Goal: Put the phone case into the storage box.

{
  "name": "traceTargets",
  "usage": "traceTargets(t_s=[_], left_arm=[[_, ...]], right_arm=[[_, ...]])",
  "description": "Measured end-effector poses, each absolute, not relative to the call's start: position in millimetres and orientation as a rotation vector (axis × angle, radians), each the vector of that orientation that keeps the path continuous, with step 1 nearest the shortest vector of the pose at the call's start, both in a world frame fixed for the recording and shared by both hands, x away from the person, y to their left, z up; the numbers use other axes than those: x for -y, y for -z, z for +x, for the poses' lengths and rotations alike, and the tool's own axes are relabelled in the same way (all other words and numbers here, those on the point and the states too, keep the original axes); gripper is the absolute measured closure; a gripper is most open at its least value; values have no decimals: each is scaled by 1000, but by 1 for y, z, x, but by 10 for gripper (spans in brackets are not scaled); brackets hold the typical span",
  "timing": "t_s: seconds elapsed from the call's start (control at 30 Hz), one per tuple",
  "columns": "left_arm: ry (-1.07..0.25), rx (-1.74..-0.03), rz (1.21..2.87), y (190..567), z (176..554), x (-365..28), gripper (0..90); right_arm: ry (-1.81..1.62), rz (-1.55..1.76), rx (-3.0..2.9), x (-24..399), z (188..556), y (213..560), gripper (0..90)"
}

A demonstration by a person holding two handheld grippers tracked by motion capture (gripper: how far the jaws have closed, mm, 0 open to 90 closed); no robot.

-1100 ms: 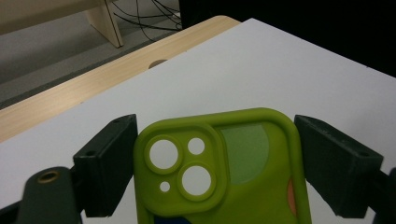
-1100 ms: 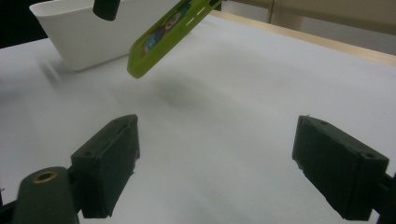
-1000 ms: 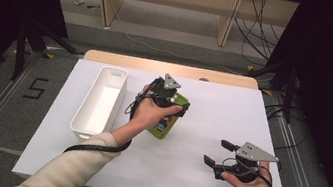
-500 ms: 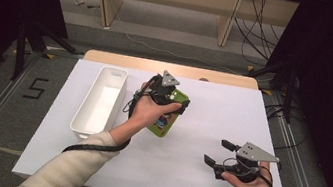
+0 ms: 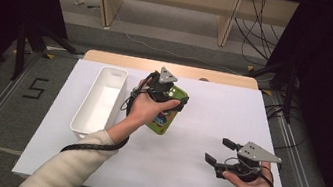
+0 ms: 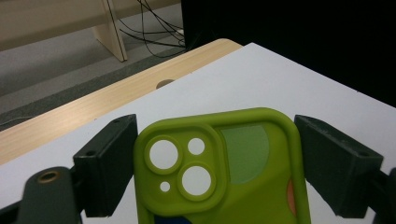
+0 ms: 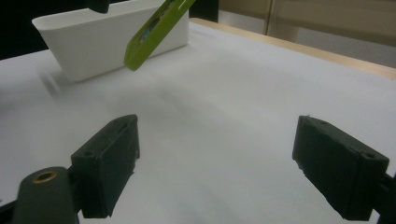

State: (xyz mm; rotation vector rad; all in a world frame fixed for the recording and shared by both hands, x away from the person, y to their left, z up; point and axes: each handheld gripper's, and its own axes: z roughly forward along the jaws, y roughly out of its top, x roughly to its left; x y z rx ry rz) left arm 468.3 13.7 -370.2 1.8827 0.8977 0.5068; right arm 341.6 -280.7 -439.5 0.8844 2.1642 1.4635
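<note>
My left gripper [image 5: 173,96] is shut on a lime-green phone case [image 5: 164,119] and holds it tilted above the middle of the white table [image 5: 213,106]. In the left gripper view both black jaws press on the sides of the case [image 6: 233,163], whose camera cut-outs face the camera. The right gripper [image 5: 220,151] rests at the table's front right, open, with nothing between its jaws. In the right gripper view the right gripper [image 7: 217,158] faces bare tabletop, and the case [image 7: 154,32] hangs slanted at the upper left.
A long white bin [image 5: 82,106] lies left of the held case, its outer wall [image 7: 93,42] plain in the right gripper view. A wooden strip [image 5: 124,60] borders the table's far edge. Black stands and cables are on the floor beyond.
The left gripper with the case has crept slightly up and away from the person. The right gripper has stayed where it was.
</note>
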Motion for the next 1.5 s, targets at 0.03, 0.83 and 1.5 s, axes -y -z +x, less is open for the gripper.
traceTargets(t_s=[0.03,0.83,1.5], left_arm=[[-507,-898,1883,370,468,-14,163],[-533,-912,1835,358,466,-25,163],[-583,-916,1817,353,465,-39,163]], right_arm=[[-1472,891,-2160,280,342,439,160],[-1472,888,-2123,276,353,440,161],[-1469,895,-2120,277,353,441,161]])
